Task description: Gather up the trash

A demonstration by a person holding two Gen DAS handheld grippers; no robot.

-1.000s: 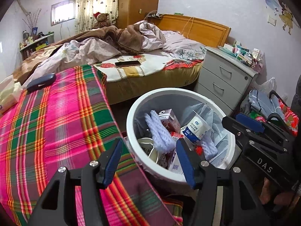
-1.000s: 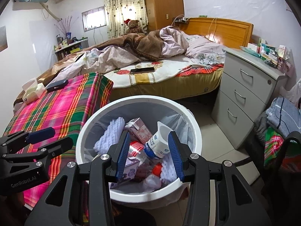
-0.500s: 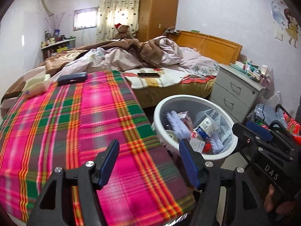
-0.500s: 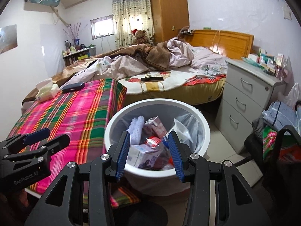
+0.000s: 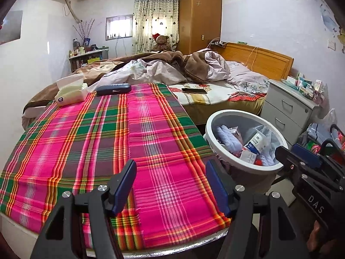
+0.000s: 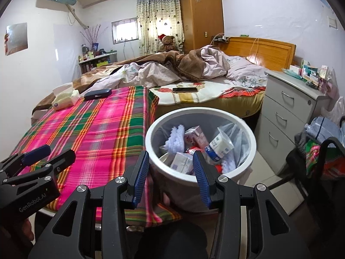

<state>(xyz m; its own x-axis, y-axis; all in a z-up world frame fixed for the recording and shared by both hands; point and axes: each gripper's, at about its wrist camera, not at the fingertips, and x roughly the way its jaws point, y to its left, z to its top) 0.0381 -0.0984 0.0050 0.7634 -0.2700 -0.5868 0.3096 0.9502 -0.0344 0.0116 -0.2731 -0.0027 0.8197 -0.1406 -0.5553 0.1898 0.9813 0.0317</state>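
Plaid cloth covers the surface (image 5: pixel 90 142), with a tissue pack (image 5: pixel 70 92) and a dark case (image 5: pixel 113 89) at its far edge. Over its near edge the left gripper (image 5: pixel 170 185) hovers, jaws wide and empty. Just off the surface's right edge stands the white trash bin (image 6: pixel 245 161), holding cartons, a cup and white fabric. The right gripper (image 6: pixel 171 172) hangs at the bin's near rim, jaws wide, gripping nothing.

White-walled bedroom (image 5: pixel 258 17), wooden wardrobe (image 5: pixel 200 17), curtained window (image 5: pixel 156 19)
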